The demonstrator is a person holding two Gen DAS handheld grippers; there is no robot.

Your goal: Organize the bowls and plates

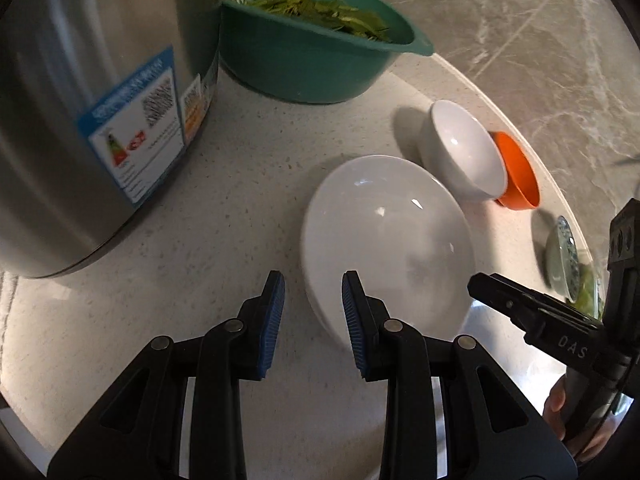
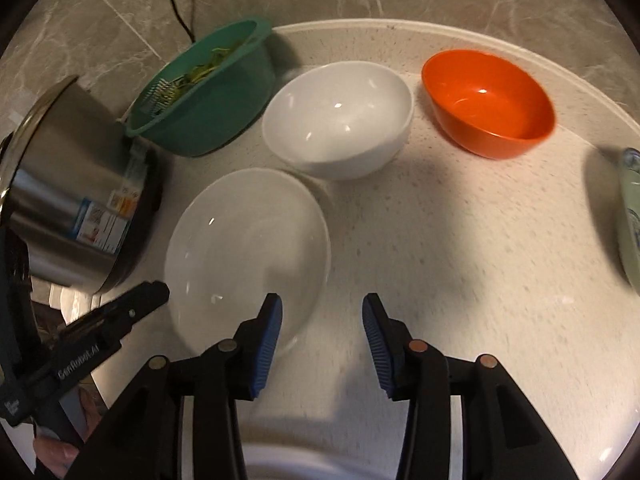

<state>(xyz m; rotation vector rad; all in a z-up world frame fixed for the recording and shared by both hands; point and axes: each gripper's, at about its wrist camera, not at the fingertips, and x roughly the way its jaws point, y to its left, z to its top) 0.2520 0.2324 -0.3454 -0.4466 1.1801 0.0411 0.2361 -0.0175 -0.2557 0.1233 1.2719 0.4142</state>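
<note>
A wide white shallow plate lies on the round speckled table. Behind it sit a deeper white bowl and an orange bowl. My left gripper hovers open at the plate's left rim, which runs through the gap without the pads touching it. My right gripper is open over the plate's right rim, its left finger above the plate. Each gripper also shows at the edge of the other's view.
A tall steel pot stands close on the left. Behind it is a teal colander holding greens. A pale patterned dish sits at the right edge. Grey marble floor lies beyond the table's rim.
</note>
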